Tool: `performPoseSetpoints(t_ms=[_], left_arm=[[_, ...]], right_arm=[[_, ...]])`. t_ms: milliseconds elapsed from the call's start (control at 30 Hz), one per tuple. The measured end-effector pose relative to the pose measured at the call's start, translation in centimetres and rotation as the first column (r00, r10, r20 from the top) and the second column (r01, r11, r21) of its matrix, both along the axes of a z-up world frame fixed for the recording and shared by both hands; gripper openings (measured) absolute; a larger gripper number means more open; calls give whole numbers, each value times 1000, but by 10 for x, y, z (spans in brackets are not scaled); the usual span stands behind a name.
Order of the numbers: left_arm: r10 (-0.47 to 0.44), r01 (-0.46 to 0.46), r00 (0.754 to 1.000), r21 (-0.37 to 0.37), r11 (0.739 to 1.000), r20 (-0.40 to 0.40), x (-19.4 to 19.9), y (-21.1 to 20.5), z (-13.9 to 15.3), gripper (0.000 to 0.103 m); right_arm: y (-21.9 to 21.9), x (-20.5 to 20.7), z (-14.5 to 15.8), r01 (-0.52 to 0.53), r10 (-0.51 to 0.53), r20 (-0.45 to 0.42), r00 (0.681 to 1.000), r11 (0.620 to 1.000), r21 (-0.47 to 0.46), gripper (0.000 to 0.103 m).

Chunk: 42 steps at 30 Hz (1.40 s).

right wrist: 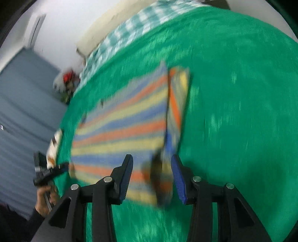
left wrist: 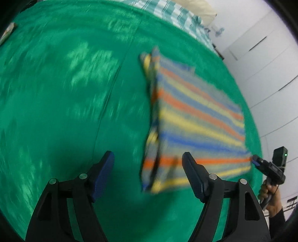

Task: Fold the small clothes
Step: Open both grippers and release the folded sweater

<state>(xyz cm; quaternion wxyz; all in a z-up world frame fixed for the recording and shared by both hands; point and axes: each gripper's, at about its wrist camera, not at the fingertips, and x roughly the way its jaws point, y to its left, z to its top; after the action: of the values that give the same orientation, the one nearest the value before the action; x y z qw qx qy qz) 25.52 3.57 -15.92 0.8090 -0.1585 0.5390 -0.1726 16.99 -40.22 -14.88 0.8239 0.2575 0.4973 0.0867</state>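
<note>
A small striped garment [left wrist: 195, 119], orange, yellow and blue, lies folded on a green bed cover [left wrist: 65, 93]. In the left wrist view my left gripper [left wrist: 148, 156] is open above the cover, its right finger over the garment's near edge. In the right wrist view my right gripper [right wrist: 151, 159] is open over the garment's [right wrist: 123, 126] near edge, its jaws on either side of a folded-over strip [right wrist: 177, 104]. Each view shows the other gripper at the garment's far corner: the right gripper [left wrist: 260, 162] and the left gripper [right wrist: 59, 167]. Both views are blurred.
A teal checked sheet [left wrist: 167, 11] and a cream pillow [left wrist: 201, 9] lie at the head of the bed. White cabinet doors [left wrist: 264, 65] stand beside the bed. A small patterned item [right wrist: 55, 141] lies at the cover's edge. A grey wall [right wrist: 22, 111] and a red object [right wrist: 67, 78] are beyond.
</note>
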Motion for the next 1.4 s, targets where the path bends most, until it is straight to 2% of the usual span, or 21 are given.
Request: performPoseSetpoints(t_ms=[33,67,100,167,300,367,433,533,600,733,800,867,967,1167,1400], left_arm=[[-11,10,1000,30,1000,16,-4,-3,-1,70],[-30,27,999,83,996,40,-9,-7,1,65],[-51,43,997,144,989,51,-13,-12,2,63],[-62,53,997,185,981,43,-18,-16,6,64],[-37,30,998,150,988,44,-33,-7,18,72],[-16,7,997,132,991,70,-41,-3,22,75],[-1,-9,996,115,993,93,-48,-4,26,77],[-9,-3,995,129,992,100,-54,-10,24,77],[-12,-2,996,152,988,94,-56,-14,20,77],[-2,-14,997,194,981,83,-68,-13,17,77],[-7,-15,996,228,974,94,-74,-13,20,78],[-10,-19,994,265,964,108,-79,-14,23,79],[-13,-24,993,294,955,121,-82,-18,27,79],[-38,-16,988,350,937,147,-86,-27,35,79],[-51,-11,986,371,929,158,-88,-32,42,80]], right_arm=[[6,-6,-8,-17,16,-33,999,999,-32,42],[9,-10,-19,-26,19,-91,996,996,-80,30],[9,-16,-27,-23,7,-131,991,992,-120,24],[6,-30,-28,7,-22,-121,992,992,-123,24],[10,-34,-9,6,-28,-109,994,981,-192,25],[18,-24,9,6,-20,-62,998,975,-221,28],[25,-19,20,-2,-2,-19,1000,979,-202,29],[37,-8,25,-31,37,28,999,982,-185,29],[45,-5,19,-66,78,53,996,976,-209,29],[50,-10,-22,-87,66,-76,995,944,-317,23],[46,-21,-23,-61,43,-60,997,941,-333,24],[42,-27,-22,-31,15,-55,998,951,-306,24],[42,-32,-19,-23,8,-53,999,952,-305,28],[36,-40,-17,-8,-9,-57,998,956,-295,29],[37,-42,-18,6,-23,-55,998,959,-285,30]])
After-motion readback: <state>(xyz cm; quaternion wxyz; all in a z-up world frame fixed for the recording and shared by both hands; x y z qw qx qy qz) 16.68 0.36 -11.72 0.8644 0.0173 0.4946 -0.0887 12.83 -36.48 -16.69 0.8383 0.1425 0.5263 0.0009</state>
